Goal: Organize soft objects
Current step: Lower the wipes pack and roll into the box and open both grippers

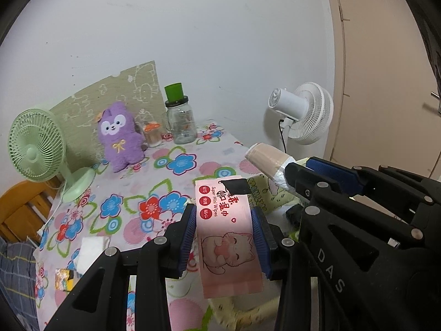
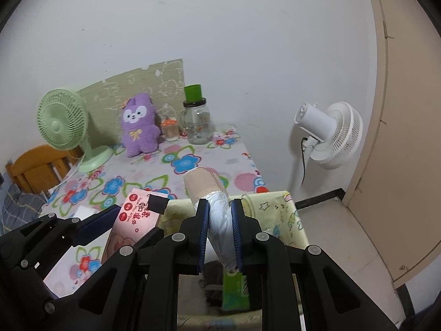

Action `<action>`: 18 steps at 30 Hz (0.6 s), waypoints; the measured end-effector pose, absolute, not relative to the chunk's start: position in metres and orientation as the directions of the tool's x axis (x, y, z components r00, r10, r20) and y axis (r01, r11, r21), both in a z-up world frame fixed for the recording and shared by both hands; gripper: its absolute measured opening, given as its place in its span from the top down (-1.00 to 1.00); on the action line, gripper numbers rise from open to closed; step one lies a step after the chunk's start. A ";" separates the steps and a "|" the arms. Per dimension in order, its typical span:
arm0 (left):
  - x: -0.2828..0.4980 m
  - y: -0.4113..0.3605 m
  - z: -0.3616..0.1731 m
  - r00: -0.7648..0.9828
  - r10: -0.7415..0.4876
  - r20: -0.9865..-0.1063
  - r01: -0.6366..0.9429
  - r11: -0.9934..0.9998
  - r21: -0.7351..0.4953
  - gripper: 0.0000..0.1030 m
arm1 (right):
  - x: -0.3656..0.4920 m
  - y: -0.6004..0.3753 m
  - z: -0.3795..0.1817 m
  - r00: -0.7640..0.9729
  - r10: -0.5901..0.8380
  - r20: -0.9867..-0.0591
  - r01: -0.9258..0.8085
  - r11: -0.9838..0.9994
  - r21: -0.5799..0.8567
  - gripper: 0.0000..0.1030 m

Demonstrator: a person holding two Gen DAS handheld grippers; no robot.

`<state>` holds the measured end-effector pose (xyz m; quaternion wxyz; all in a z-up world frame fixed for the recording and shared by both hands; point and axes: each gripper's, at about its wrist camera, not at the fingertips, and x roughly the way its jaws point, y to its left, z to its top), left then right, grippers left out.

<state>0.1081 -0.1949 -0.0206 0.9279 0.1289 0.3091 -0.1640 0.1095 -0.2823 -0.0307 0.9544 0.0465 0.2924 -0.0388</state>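
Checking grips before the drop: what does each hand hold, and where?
Left tongs clamp the pink wipes pack across its long sides, mid-length. Right tongs pinch the beige roll by its plastic-wrapped end.

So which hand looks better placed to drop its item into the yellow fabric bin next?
Probably the right. The right gripper, shut on the plastic-wrapped beige roll, is over the bin. The left gripper, with the pink wipes pack, sits nearer the bin's table-side edge.

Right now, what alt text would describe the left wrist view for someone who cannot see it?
The left gripper clamps a pink wipes pack above a floral tablecloth. Behind stand a purple plush toy, a green fan and a glass jar.
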 end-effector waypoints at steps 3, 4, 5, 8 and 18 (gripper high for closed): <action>0.117 -0.203 -0.025 0.751 -0.226 -0.621 0.387 0.912 0.136 0.17 | 0.116 -0.290 -0.036 0.820 -0.054 -0.571 0.114 0.991 0.071 0.62; 0.119 -0.205 -0.026 0.748 -0.228 -0.623 0.389 0.911 0.134 0.17 | 0.118 -0.292 -0.038 0.817 -0.057 -0.574 0.119 0.990 0.071 0.62; 0.123 -0.207 -0.028 0.744 -0.230 -0.628 0.392 0.910 0.132 0.17 | 0.120 -0.294 -0.040 0.813 -0.059 -0.579 0.123 0.990 0.072 0.62; 0.130 -0.213 -0.034 0.736 -0.228 -0.637 0.402 0.905 0.140 -0.02 | 0.125 -0.301 -0.048 0.807 -0.060 -0.587 0.137 0.987 0.088 0.62; 0.138 -0.220 -0.046 0.728 -0.216 -0.651 0.413 0.896 0.164 -0.59 | 0.136 -0.304 -0.063 0.789 -0.034 -0.614 0.131 0.985 0.114 0.62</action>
